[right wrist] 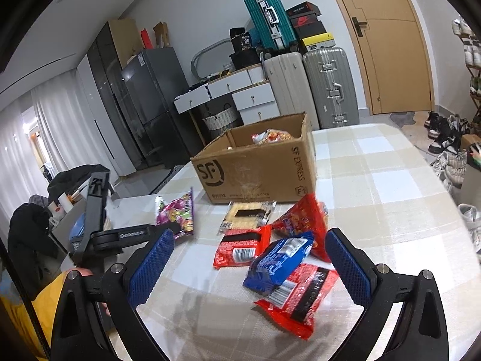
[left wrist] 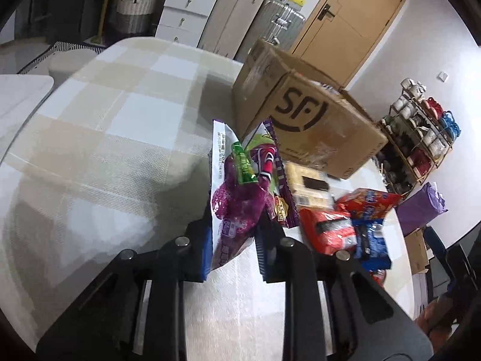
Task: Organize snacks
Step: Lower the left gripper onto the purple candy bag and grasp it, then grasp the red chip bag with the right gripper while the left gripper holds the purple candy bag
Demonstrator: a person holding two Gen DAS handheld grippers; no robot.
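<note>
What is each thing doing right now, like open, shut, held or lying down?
Left gripper: shut on the purple bag.
Purple bag: held upright.
Right gripper: open, holding nothing.
Cardboard box: open, snacks inside.
Blue packet: lying on the table.
Door: shut.

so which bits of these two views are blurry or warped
Left wrist view: the brown cardboard SF box and the red and blue snack packets are smeared; the purple snack bag in the left hand-held gripper stays sharper. Right wrist view: mostly crisp, only the upright red packet blurs. Both bend straight edges near the rim.
</note>
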